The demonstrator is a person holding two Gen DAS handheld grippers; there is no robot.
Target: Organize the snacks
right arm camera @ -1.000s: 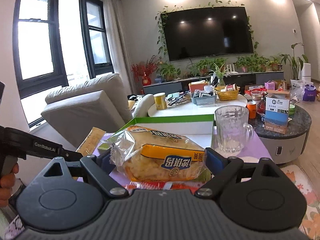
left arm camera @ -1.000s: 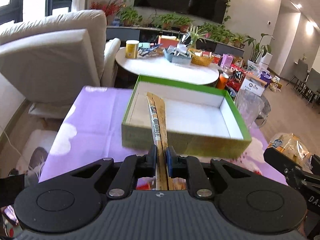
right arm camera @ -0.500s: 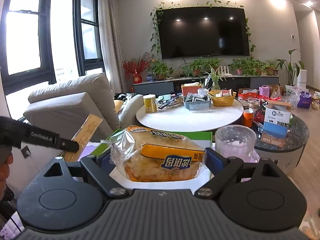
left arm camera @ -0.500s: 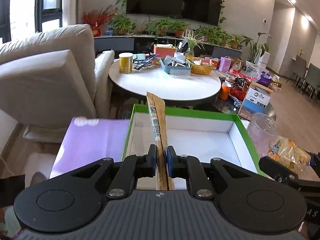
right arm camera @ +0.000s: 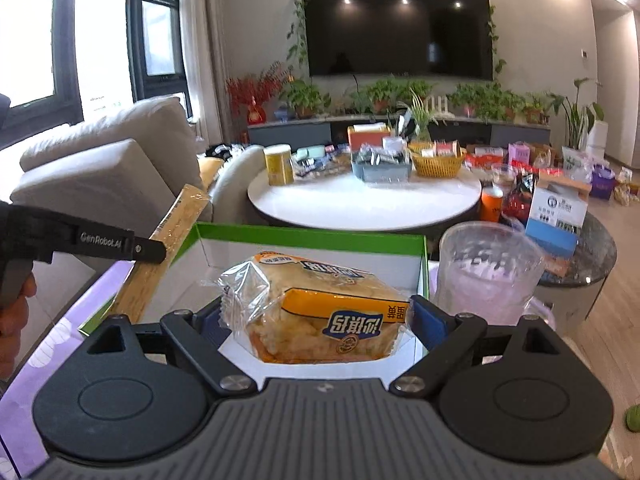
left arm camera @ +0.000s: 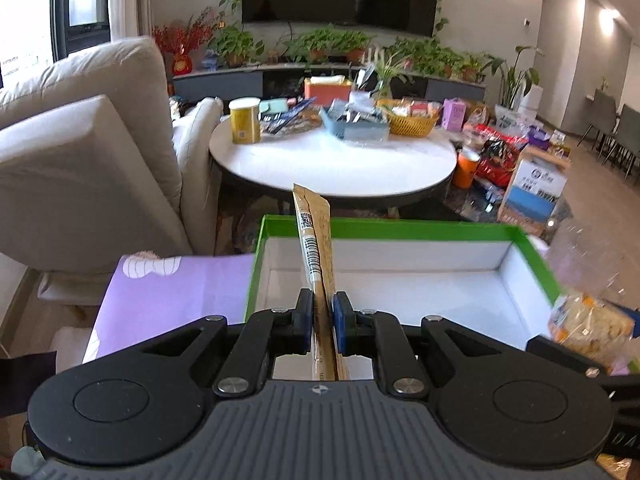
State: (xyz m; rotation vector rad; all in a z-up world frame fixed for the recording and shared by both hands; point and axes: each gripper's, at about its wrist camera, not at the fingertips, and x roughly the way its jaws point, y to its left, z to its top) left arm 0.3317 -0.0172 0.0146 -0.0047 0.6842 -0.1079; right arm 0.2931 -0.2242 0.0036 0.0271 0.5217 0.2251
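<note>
Two snacks carried over the green-rimmed box (left arm camera: 400, 228).
Left claw (left arm camera: 321, 316) pinches a flat stick packet (left arm camera: 316, 240); right claw (right arm camera: 316, 316) clamps a cracker bag (right arm camera: 320, 304). Lower each low inside before releasing.

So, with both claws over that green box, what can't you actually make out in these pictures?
- Left wrist view: the near floor of the green box is hidden behind the left claw.
- Left wrist view: the brown stick packet has print too small to read.
- Right wrist view: the clear mug is blurred.
- Right wrist view: the right claw and its cracker pack cover the box floor beneath.
</note>
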